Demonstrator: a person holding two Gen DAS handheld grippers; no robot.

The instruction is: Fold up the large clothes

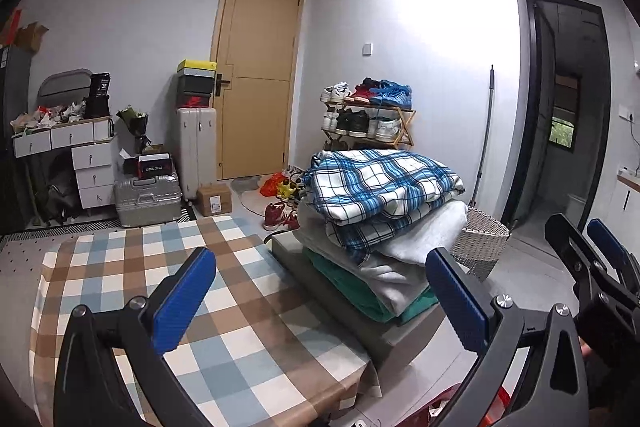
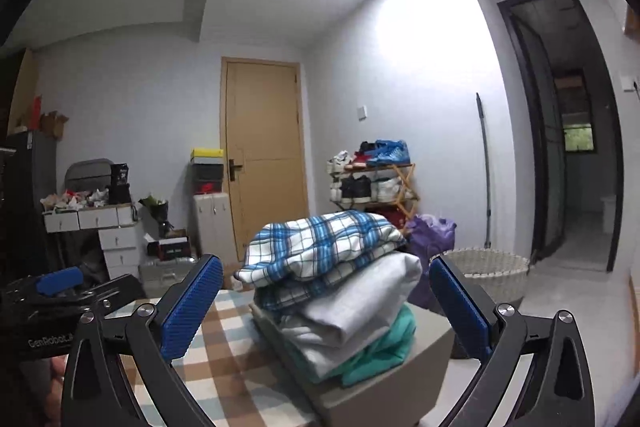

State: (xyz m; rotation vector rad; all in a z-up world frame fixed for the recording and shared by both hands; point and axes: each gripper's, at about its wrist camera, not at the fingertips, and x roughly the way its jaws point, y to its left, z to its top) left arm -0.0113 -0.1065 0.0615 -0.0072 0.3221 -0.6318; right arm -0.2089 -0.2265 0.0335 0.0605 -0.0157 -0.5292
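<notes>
Both hand-held grippers, left [image 1: 320,291] & right [image 2: 326,301], spread empty; folded clothes stack [image 2: 332,291] just ahead.

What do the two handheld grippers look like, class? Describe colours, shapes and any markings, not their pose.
Both match: the left gripper and right gripper have black angular metal linkage arms with triangular cut-outs and round silver pivot bolts. Each finger carries a long, flat, ribbed blue pad. White "GenRobot" lettering marks the left gripper's black body in the right wrist view. No cables or sleeves show.
</notes>
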